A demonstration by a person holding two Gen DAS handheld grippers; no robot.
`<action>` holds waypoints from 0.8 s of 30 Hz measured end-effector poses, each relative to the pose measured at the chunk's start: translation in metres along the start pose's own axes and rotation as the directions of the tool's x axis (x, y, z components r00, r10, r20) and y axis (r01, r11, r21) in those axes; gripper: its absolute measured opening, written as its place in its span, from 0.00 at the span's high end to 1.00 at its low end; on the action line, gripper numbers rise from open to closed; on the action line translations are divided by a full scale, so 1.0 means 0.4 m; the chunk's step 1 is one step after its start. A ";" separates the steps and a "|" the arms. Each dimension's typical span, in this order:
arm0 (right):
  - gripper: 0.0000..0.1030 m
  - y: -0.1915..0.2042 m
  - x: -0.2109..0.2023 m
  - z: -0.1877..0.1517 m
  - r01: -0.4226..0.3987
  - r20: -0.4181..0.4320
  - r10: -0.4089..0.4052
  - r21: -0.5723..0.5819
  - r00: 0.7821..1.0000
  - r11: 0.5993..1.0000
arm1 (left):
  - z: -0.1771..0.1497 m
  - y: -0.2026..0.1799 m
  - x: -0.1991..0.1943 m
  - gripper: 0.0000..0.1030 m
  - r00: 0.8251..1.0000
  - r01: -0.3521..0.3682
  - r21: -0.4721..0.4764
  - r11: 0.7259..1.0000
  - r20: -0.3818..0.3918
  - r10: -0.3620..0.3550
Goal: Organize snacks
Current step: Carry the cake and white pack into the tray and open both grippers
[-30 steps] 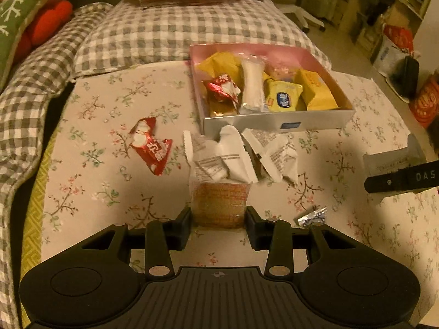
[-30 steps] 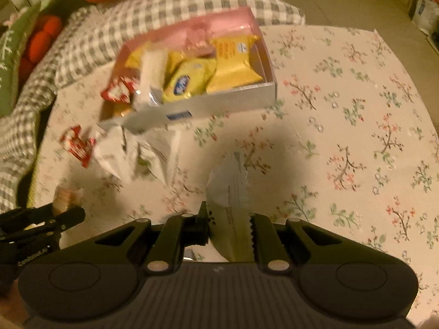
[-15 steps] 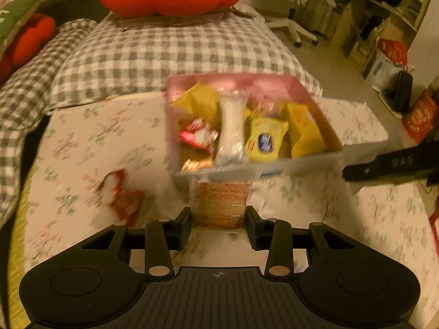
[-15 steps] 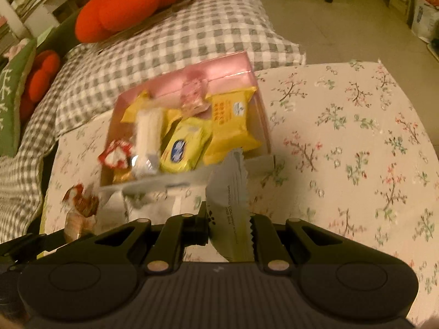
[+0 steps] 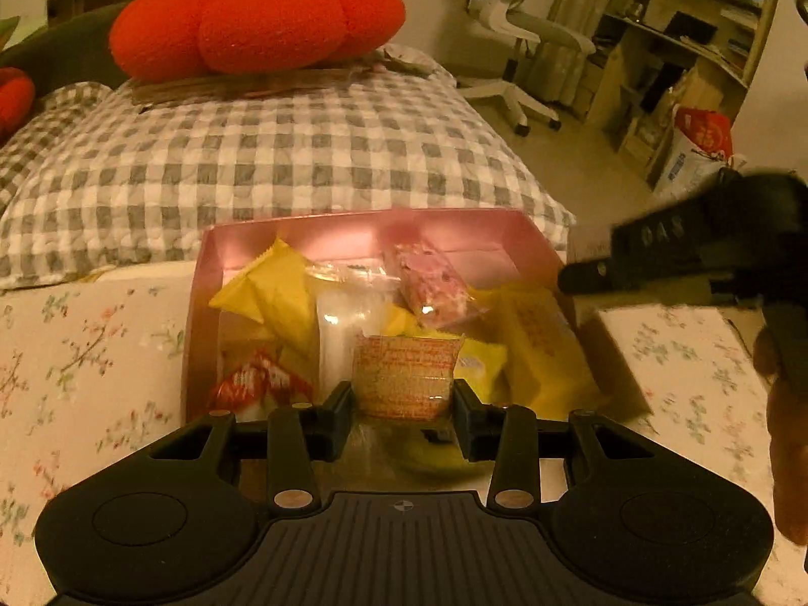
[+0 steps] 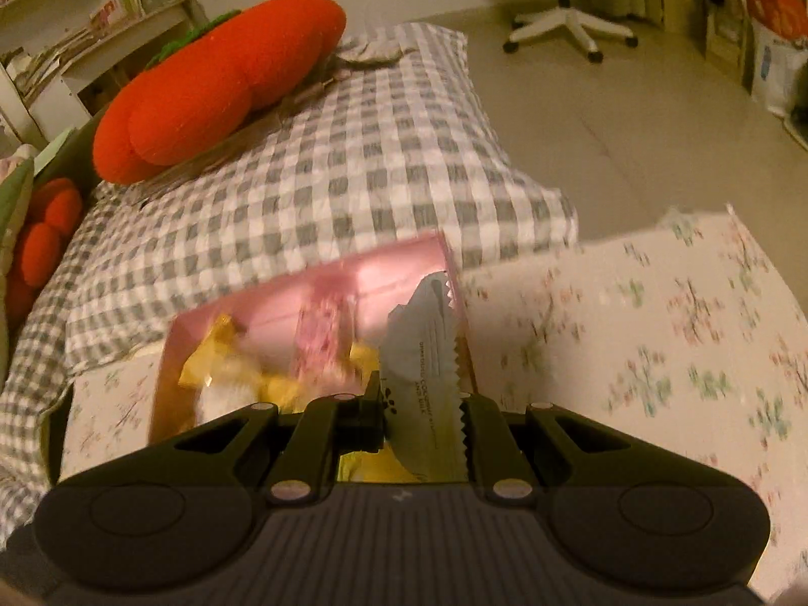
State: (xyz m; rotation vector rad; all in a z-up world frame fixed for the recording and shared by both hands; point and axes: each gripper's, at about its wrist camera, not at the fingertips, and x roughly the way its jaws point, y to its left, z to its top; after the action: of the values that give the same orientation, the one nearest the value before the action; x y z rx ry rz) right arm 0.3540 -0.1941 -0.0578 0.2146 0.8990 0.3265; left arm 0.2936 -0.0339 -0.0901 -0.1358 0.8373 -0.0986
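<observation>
My left gripper (image 5: 404, 406) is shut on a clear-wrapped brown cracker pack (image 5: 405, 376) and holds it over the near part of the pink box (image 5: 353, 226). The box holds yellow packets (image 5: 543, 348), a white roll (image 5: 338, 338), a red-white candy (image 5: 255, 381) and a pink packet (image 5: 429, 285). My right gripper (image 6: 423, 416) is shut on a white sachet with a serrated edge (image 6: 426, 348), above the box's right wall (image 6: 457, 272). The right gripper also shows in the left wrist view (image 5: 707, 247), at the box's right side.
The box stands at the back of a floral tablecloth (image 5: 91, 353). Behind it lies a grey checked cushion (image 5: 283, 151) with an orange plush pumpkin (image 5: 252, 20). An office chair (image 5: 520, 25) and shelves stand at the far right on the floor.
Both grippers have moved forward from the table's middle to above the pink box, each still holding its snack. The loose packets on the cloth have dropped out of view.
</observation>
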 end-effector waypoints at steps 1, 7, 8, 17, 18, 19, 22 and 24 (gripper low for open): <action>0.89 0.001 0.010 0.008 -0.009 0.016 0.009 0.005 1.000 1.000 | 0.001 -0.001 0.006 0.63 1.000 0.000 0.008 1.000 0.013 0.000; 0.85 -0.028 0.073 0.027 -0.144 0.106 0.129 0.149 0.986 0.978 | 0.005 -0.023 0.025 0.59 0.998 0.000 0.059 0.998 0.060 -0.004; 0.81 -0.038 0.087 0.024 -0.162 0.108 0.144 0.178 0.984 0.971 | 0.003 -0.023 0.023 0.59 0.998 0.000 0.065 0.998 0.066 -0.004; 0.56 -0.088 0.005 -0.013 -0.093 0.109 0.074 0.187 0.991 0.978 | 0.030 0.042 -0.062 0.52 0.997 0.028 0.018 0.999 0.074 -0.029; 0.55 -0.091 -0.020 -0.016 -0.087 0.116 0.067 0.182 0.991 0.979 | 0.036 0.053 -0.080 0.52 0.997 0.029 0.004 1.000 0.077 -0.030; 0.55 -0.093 -0.039 -0.018 -0.083 0.122 0.062 0.177 0.991 0.981 | 0.044 0.068 -0.099 0.52 0.996 0.032 -0.014 0.999 0.081 -0.031; 0.54 -0.082 -0.088 -0.020 -0.084 0.117 0.066 0.153 0.991 0.985 | 0.057 0.114 -0.161 0.52 0.997 0.021 -0.076 0.997 0.081 -0.014; 0.50 -0.059 -0.120 -0.028 -0.079 0.102 0.066 0.127 0.993 0.989 | 0.061 0.129 -0.199 0.51 0.997 0.000 -0.089 0.996 0.079 0.007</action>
State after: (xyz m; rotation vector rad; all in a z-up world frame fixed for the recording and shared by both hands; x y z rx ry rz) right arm 0.3218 -0.2330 -0.0372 0.3820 0.8183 0.3220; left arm 0.2606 0.0301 -0.0239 -0.2205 0.7629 -0.0528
